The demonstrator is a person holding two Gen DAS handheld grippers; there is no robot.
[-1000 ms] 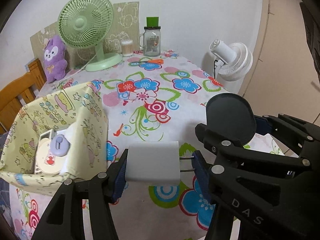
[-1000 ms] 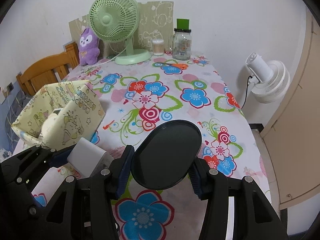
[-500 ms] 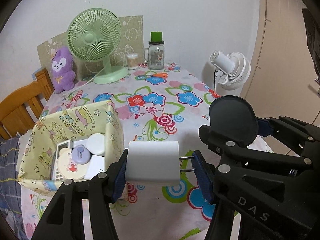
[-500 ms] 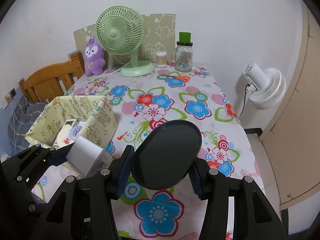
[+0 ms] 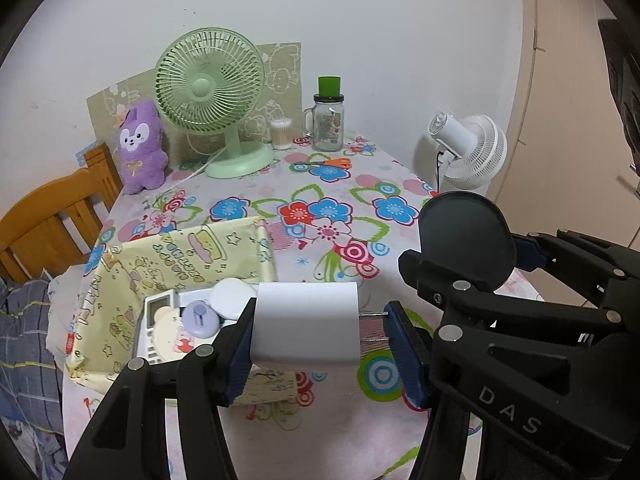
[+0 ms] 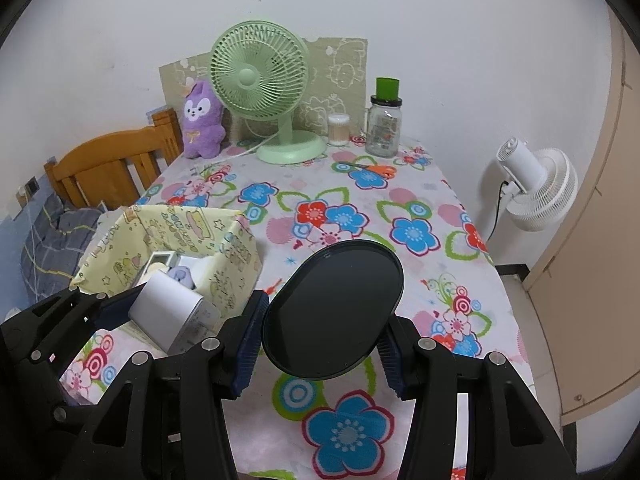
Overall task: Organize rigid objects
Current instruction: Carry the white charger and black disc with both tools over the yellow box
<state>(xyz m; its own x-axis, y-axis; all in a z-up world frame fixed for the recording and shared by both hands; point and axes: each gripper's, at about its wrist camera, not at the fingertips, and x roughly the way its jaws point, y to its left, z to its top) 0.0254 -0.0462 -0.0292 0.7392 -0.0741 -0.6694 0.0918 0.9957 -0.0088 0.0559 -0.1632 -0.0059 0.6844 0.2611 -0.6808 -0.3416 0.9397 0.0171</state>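
Both claws have risen and backed off: the left claw grips a white plastic charger block beside the yellow printed fabric bin, the right claw a black oval disc over the floral surface, ready for dropping in.

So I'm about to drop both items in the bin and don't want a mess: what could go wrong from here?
The white plug adapter is pinched by its metal prongs in the left gripper, so it could twist loose. The yellow fabric bin looks soft-walled and already holds items; the black oval disc in the right gripper may snag its rim.
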